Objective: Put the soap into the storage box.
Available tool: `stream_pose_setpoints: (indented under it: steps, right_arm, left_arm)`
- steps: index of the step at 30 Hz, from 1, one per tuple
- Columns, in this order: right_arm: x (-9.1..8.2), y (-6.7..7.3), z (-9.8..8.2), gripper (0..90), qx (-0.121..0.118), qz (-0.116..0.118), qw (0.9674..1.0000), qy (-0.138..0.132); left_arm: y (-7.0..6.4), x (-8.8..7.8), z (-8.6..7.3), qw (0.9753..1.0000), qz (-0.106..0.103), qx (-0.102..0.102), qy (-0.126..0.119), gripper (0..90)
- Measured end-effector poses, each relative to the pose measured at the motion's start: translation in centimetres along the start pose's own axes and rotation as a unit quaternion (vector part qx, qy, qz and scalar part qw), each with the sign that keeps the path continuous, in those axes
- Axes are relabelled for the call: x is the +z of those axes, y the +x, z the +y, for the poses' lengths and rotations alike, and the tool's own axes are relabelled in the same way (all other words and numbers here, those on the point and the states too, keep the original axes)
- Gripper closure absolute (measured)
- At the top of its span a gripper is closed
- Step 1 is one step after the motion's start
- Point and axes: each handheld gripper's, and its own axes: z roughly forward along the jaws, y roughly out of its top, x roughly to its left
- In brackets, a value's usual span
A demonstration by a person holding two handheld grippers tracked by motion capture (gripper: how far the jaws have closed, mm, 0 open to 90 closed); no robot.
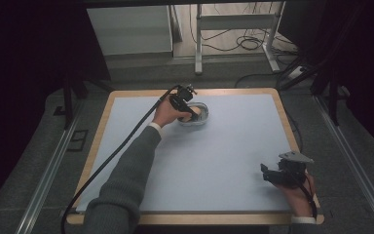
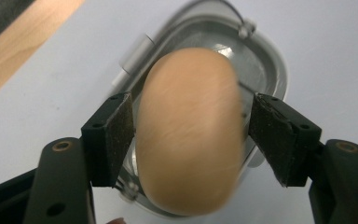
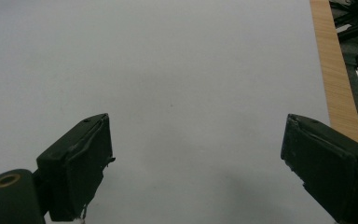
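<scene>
High view is showing the left gripper (image 1: 189, 100) reaching over a clear dish (image 1: 200, 116) that is sitting toward the far side of the table (image 1: 233, 161). Left gripper view is looking down along the jaws at a tan bread roll (image 2: 189, 130) hanging over that dish (image 2: 270, 70): the left-hand pad is touching the roll's side, while a thin gap is showing at the other pad, so the jaws are looking part-open around the roll and not clamping it. The roll is blurring slightly, and whether it is resting in the dish or hovering just above it is unclear. The step in hand is likely placing the roll into the dish, or taking hold of it there; which one is not certain. Next, the jaws are needing either to spread and lift straight up, or to close evenly on both sides. The right gripper (image 1: 278, 174) is waiting well apart from the dish near the table's near right corner, its jaws standing wide apart over bare surface, holding nothing.
</scene>
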Motion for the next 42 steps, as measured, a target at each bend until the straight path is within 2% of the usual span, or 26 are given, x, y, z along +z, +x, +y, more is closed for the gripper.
stream_pose_setpoints:
  steps: [10, 15, 21, 32, 34, 42]
  right_arm:
    - [0.0, 0.1, 0.0, 8.8, -0.001, 0.001, 1.0000, -0.001]
    - [0.0, 0.1, 0.0, 8.8, -0.001, 0.002, 1.0000, 0.000]
    - [-0.1, 0.3, 0.1, 8.8, 0.000, 0.003, 1.0000, -0.001]
    - [-0.1, 0.5, 0.2, 8.8, -0.004, 0.005, 1.0000, -0.003]
    - [-0.1, 0.5, 0.2, 8.8, -0.005, 0.005, 1.0000, -0.002]
    - [-0.1, 0.8, 0.3, 8.8, -0.008, 0.007, 0.9999, -0.002]
  left_arm:
    - [-0.8, -1.4, -0.2, 0.9998, 0.006, 0.010, -0.013, 30.0]
    - [-1.2, -2.1, -0.7, 0.9998, -0.003, 0.008, -0.020, 28.6]
    - [-1.8, -3.4, -1.7, 0.9994, 0.006, 0.012, -0.033, 28.1]
    - [-3.0, -6.4, -5.6, 0.9981, 0.014, 0.008, -0.059, 25.8]
    - [-3.3, -6.8, -6.5, 0.9978, 0.012, 0.003, -0.065, 25.1]
    - [-5.0, -8.3, -10.6, 0.9966, 0.012, 0.006, -0.082, 23.9]
